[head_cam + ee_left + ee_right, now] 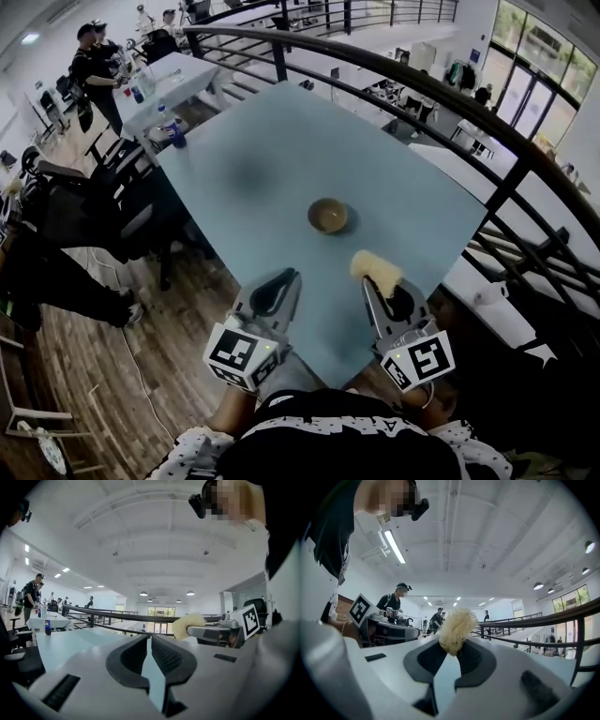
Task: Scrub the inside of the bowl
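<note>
The left gripper (289, 277) is kept closed, with nothing between its jaws. A pale yellow scrubber (376, 269) is clamped at the tips of the right gripper (369, 284). The brown bowl (328, 216) is seen upright on the light blue table (281, 159). It is set ahead of both grippers, nearer the right one, and apart from the scrubber.

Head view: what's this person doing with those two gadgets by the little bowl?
A person holds a two-jaw gripper in each hand at the near edge of a light blue table. The right gripper is clamped on a pale yellow fluffy scrubber; the left gripper is shut and empty. The small round brown bowl sits on the table ahead of both, untouched, so the scrubbing has not begun.
</note>
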Motion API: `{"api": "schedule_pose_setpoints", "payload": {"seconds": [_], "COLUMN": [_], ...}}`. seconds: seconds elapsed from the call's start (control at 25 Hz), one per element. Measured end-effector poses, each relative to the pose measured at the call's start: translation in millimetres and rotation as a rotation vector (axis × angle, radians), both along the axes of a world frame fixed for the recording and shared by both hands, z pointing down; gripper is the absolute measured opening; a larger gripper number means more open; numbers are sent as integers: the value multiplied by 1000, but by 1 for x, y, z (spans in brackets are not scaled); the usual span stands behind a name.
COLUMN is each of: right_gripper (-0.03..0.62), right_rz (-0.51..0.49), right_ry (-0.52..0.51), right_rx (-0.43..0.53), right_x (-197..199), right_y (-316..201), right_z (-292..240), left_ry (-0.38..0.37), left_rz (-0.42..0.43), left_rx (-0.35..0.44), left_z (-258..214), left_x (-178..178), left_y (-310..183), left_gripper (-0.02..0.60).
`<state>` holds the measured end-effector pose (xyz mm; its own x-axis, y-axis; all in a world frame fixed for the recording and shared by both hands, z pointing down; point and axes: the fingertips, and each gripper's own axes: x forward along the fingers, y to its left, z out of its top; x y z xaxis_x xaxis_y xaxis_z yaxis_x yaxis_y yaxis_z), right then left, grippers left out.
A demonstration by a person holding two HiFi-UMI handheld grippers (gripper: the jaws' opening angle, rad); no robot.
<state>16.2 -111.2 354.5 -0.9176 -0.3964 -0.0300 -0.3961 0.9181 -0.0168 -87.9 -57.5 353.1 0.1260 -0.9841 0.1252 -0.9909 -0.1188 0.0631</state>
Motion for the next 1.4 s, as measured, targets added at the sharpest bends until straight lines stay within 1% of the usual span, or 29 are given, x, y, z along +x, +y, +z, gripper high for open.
{"api": "schedule_pose_setpoints", "payload": {"seconds": [0.24, 0.56, 1.2, 1.4], "right_gripper": [60, 60, 60, 60], "right_rz": [88, 161, 358, 431], "right_ry": [6, 29, 69, 81], "right_rx": [-5, -6, -13, -35], "right_x": [-23, -48, -72, -78], "right_y": [-23, -44, -74, -84], "right_z": [0, 0, 9, 17], "left_ry": [6, 21, 35, 42], "left_rz": [92, 176, 373, 433], "left_rx": [-3, -3, -12, -19], "left_z": [1, 2, 17, 23], "left_x": [-27, -53, -82, -91], "left_y": [-35, -69, -134, -152], "left_gripper": [18, 18, 18, 20]}}
